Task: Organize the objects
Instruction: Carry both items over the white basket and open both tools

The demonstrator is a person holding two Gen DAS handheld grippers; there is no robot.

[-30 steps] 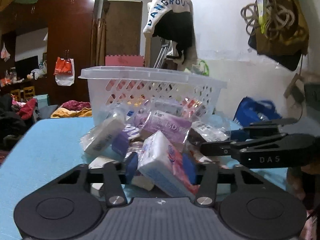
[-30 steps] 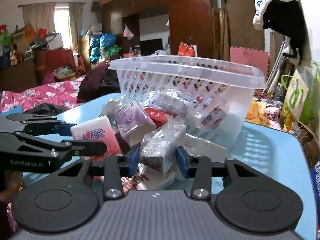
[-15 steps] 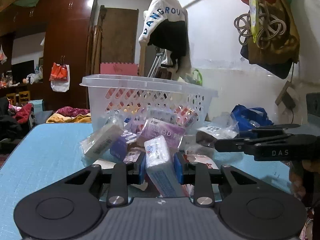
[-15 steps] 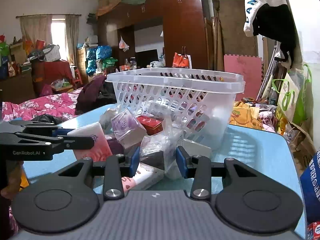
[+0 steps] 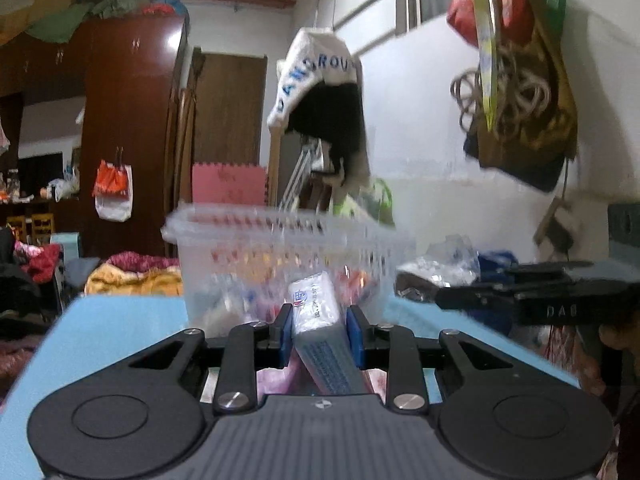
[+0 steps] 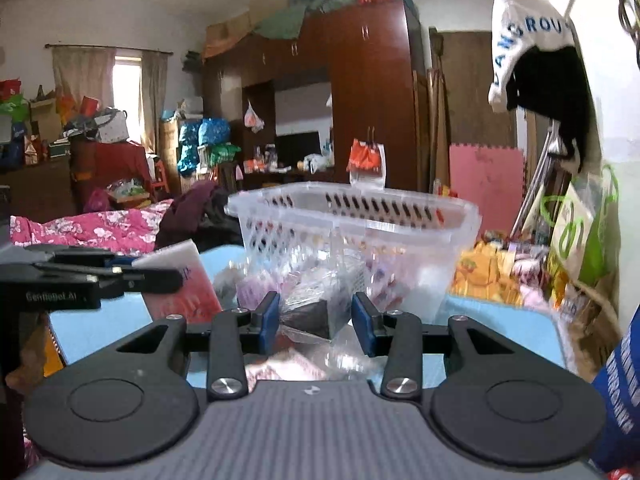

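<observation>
My left gripper (image 5: 320, 330) is shut on a white and blue tissue pack (image 5: 316, 304), held off the table in front of the clear plastic basket (image 5: 224, 224). In the right wrist view that pack (image 6: 180, 280) shows its pink side, between the left gripper (image 6: 152, 270)'s fingers. My right gripper (image 6: 316, 320) is shut on a clear-wrapped dark packet (image 6: 320, 304), also lifted, just before the basket (image 6: 360, 200). From the left wrist view, the right gripper (image 5: 452, 286) stands at the right with the crinkled packet (image 5: 440, 264) at its tips.
More wrapped packets (image 6: 248, 288) lie heaped on the blue table (image 6: 500, 320) against the basket's near wall. A blue bag (image 6: 616, 380) sits at the table's right edge. A person's hand (image 5: 616, 332) holds the right gripper. A cluttered room lies beyond.
My left jaws closed on the tissue pack and lifted it off the heap. My right gripper rose with its clear-wrapped packet. Both views now look more level at the basket.
</observation>
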